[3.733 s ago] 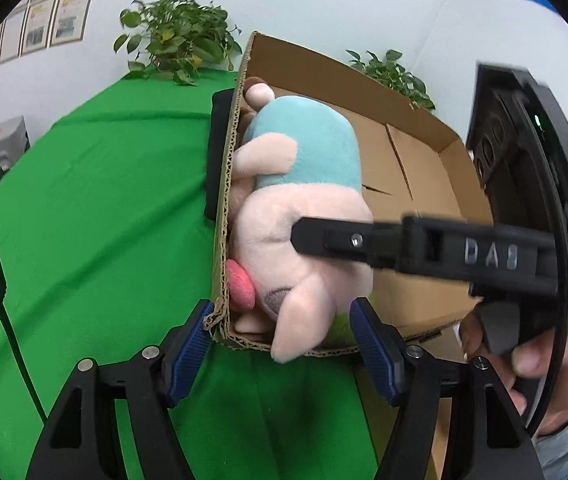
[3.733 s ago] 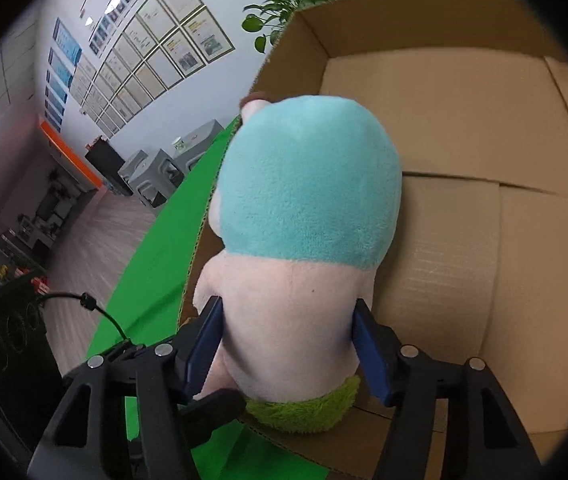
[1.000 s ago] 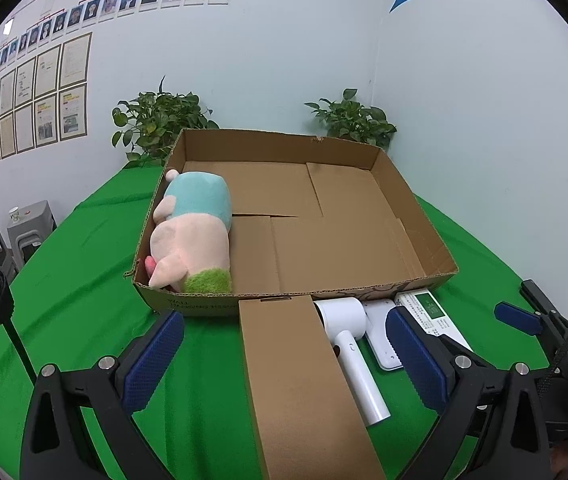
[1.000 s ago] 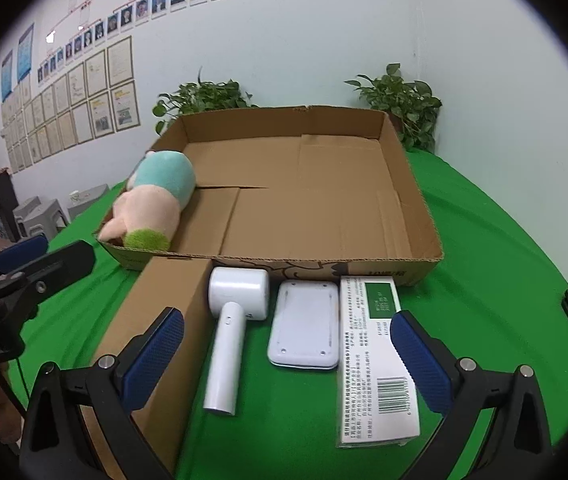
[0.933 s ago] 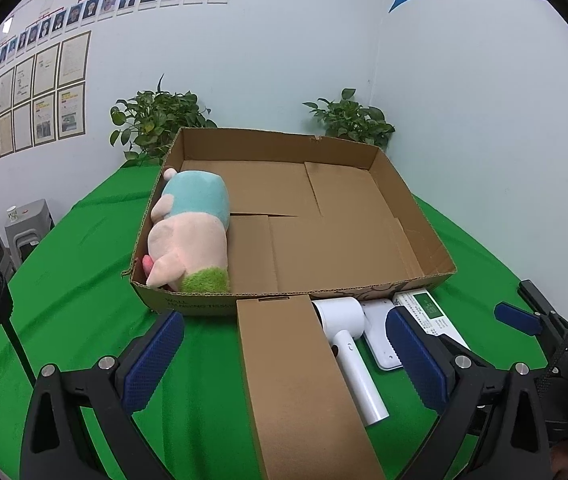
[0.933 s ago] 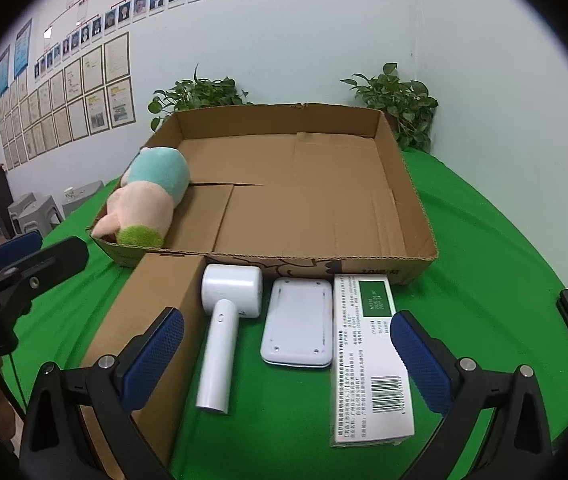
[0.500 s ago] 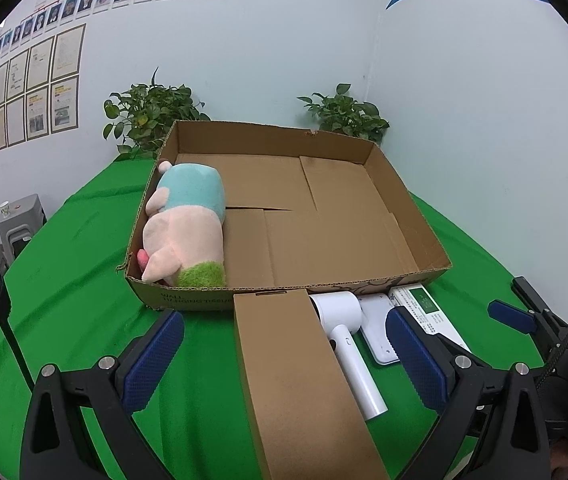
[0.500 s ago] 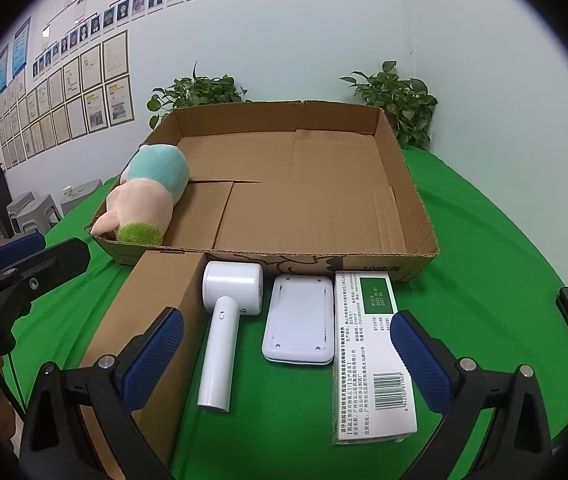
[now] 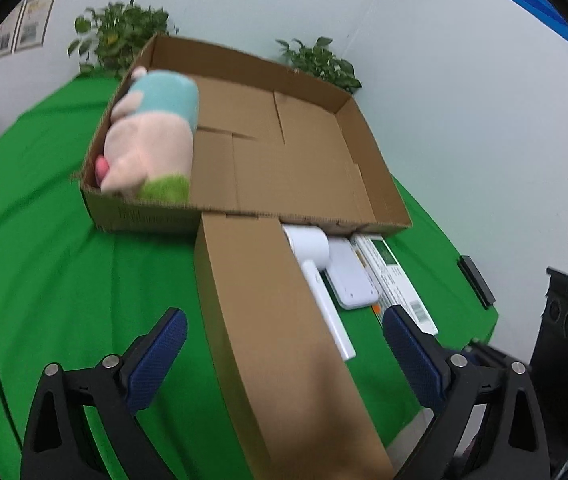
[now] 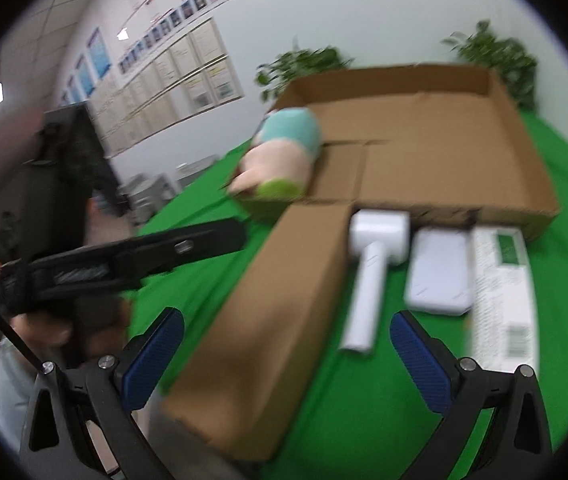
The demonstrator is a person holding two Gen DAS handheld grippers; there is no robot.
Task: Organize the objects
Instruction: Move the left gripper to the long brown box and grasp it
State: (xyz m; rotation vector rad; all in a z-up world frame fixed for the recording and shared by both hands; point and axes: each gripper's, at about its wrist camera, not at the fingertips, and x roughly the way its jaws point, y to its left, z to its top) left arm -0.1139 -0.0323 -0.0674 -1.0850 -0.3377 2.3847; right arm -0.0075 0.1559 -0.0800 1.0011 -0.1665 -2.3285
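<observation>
On a green-draped table [image 9: 55, 280], a shallow open cardboard tray [image 9: 380, 184] already holds a pink plush pig in a teal top [image 9: 151, 136], lying along the tray's left wall, while four items wait outside against its near wall: a long brown cardboard box [image 9: 267, 312], a white handheld dryer-shaped appliance [image 10: 372, 272], a flat white rounded device [image 10: 440, 276] and a white carton with a green label and barcode [image 10: 502, 292], set side by side from left to right; the left gripper [image 9: 279, 344] hangs spread wide and empty with the long box between its blue pads [image 9: 155, 352], and the right gripper [image 10: 284, 356], likewise spread and holding nothing, faces the same box and the appliance, both views smeared by motion; the next pickup looks to be the long box, which appears too broad and long for one pinch near its end, so the sound course would be to close across its narrower width near the middle, or to share the load between both tools, lift it level to clear the tray's low wall, and lay it parallel to the pig so room is left for the three smaller items; the appliance lies just beside the box's right face and could be knocked if the pads come in crooked
</observation>
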